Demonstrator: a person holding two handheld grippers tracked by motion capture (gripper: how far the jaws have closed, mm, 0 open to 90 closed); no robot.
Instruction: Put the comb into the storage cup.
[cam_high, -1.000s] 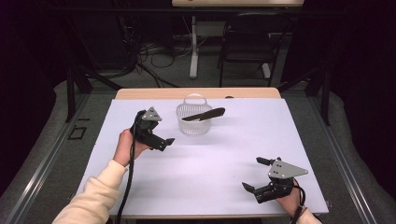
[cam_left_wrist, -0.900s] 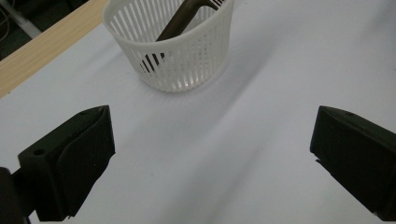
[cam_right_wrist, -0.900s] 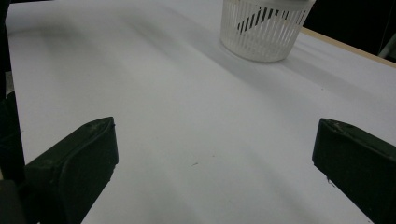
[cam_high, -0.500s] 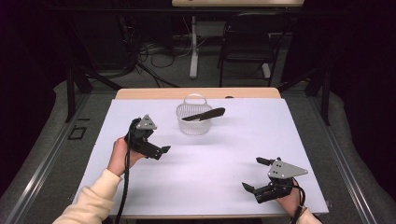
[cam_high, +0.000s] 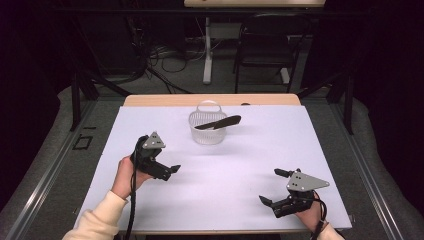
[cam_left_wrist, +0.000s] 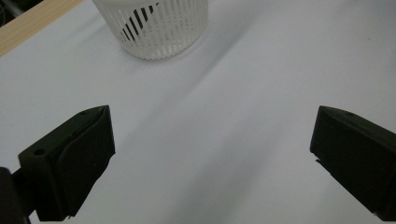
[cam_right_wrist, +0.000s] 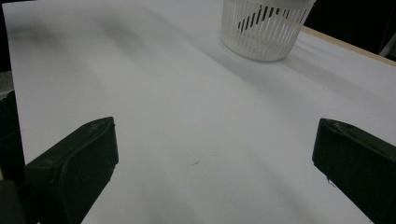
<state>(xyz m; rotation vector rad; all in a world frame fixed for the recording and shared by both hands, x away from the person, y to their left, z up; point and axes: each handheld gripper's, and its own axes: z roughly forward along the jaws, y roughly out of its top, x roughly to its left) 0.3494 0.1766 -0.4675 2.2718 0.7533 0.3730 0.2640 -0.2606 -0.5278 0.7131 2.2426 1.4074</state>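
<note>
White slotted basket (cam_high: 208, 131) bears no readable label.

Basket (cam_high: 208, 131): white slatted plastic. Table cover (cam_high: 250, 190): smooth matt white, perhaps paper. Table edge (cam_high: 165, 100): pale wood. Jaws: matt black.

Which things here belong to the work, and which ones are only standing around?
Belong to the work:
white basket
dark knife-like tool lying across its rim
left gripper, jaws open
right gripper, jaws open

Only around:
chair
floor cables

High cam overhead; both claw cams low, sharing basket (cam_high: 208, 131).
</note>
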